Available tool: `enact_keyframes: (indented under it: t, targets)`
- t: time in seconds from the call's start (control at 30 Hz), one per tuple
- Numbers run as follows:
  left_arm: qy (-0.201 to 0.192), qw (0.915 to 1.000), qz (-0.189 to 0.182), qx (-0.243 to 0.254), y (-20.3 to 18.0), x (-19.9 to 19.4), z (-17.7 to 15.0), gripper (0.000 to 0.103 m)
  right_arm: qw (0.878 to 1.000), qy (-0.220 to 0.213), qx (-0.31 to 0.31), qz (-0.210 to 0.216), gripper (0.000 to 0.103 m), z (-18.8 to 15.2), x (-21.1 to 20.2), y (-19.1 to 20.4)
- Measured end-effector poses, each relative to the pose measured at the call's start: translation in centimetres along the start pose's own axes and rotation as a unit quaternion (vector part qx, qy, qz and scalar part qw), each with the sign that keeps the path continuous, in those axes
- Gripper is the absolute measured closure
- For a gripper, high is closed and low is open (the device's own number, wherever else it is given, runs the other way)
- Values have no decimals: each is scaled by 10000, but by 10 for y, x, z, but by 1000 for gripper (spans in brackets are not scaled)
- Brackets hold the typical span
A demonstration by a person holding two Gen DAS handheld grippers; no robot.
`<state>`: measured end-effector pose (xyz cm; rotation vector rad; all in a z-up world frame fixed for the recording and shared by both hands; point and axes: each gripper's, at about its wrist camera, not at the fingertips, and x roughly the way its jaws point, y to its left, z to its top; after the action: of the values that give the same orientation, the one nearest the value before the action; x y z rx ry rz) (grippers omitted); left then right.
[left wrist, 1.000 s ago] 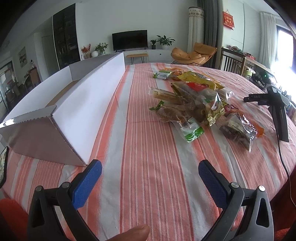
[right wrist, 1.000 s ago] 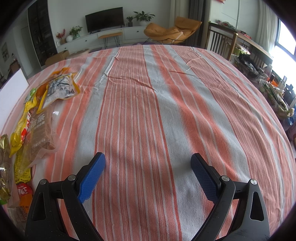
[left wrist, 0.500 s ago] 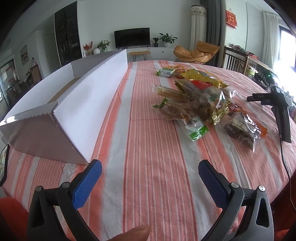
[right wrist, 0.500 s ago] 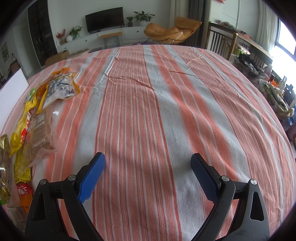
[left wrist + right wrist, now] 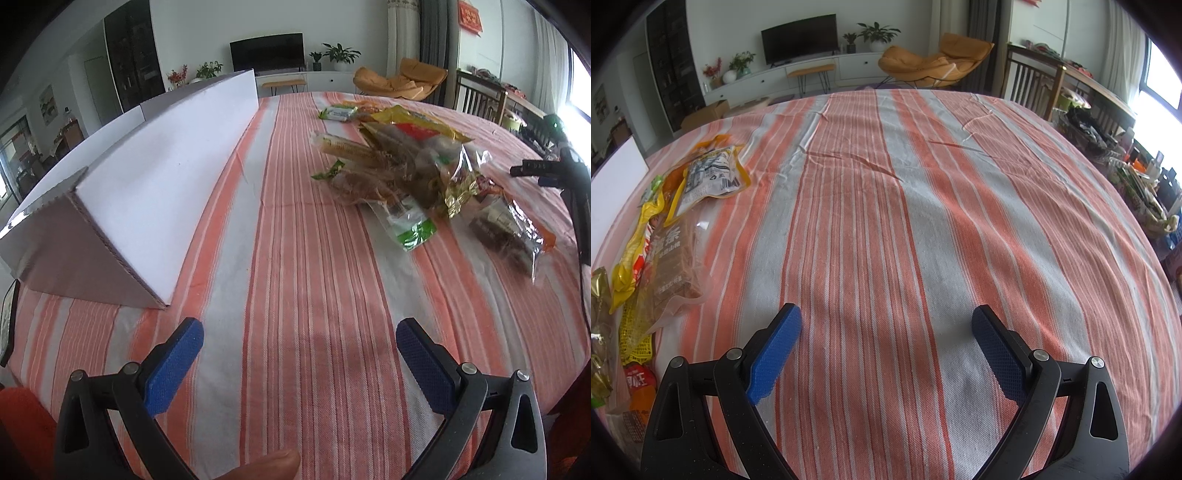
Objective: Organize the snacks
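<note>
A pile of snack packets (image 5: 399, 162) lies on the striped tablecloth, right of centre in the left wrist view. A long white cardboard box (image 5: 147, 173) stands open-topped to its left. My left gripper (image 5: 299, 339) is open and empty, low over the cloth well short of the pile. The right gripper (image 5: 546, 173) shows at that view's right edge, beside the pile. In the right wrist view the right gripper (image 5: 886, 325) is open and empty over bare cloth, with the snack packets (image 5: 665, 236) along the left edge.
The round table (image 5: 923, 206) carries an orange and grey striped cloth. A dark cable (image 5: 583, 295) hangs by its right edge. Wooden chairs (image 5: 1034, 88) and a cluttered side table (image 5: 1137, 177) stand beyond the far right rim.
The left gripper has drifted slightly, so the box and snack pile sit a little nearer and higher in its view. The right gripper has not moved.
</note>
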<state>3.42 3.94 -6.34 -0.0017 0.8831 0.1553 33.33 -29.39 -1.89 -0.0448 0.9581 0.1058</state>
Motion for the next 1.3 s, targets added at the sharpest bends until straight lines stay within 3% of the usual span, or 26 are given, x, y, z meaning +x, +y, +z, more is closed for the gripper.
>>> enact_keyframes:
  t: [0.37,0.43,0.47,0.53,0.6,0.67,0.77,0.9,0.97,1.13,1.23,1.3]
  targets:
    - [159,9993,-244,-243,11,10,-1,0,10000,5,46,-28,7,2,1,0]
    - [152,9993,-237,-229,12,9,-1,0,9992,365,128,-120,9,8,1,5]
    - [141,9993,-244,-226,12,9,-1,0,9978,651,146,37,9,13,2,14]
    - [125,9994,-247,-222,11,9,-1,0,9948,769,-24,662,10,8,-18,35]
    - [108,9994,-246,-227,9,11,1,0,9876,583,-647,1304,9,-5,-57,75]
    - [93,9994,-246,-231,8,13,4,0,9748,435,-1562,1533,9,-24,-91,123]
    - [88,9994,-244,-222,6,14,5,0,9556,224,-2595,1377,9,-54,-110,177]
    - [125,9994,-258,-214,12,10,1,0,9347,496,-3385,963,10,-94,-95,207]
    - [142,9993,-261,-214,14,10,0,0,9391,339,-3272,995,10,-99,-101,192]
    - [133,9992,-150,-337,14,12,1,0,9603,241,-2753,385,10,-99,-113,129]
    - [107,9992,-135,-351,11,14,3,0,9737,92,-2158,724,10,-96,-146,99]
    - [84,9993,-137,-350,11,14,2,0,9829,455,-1537,906,10,-95,-153,83]
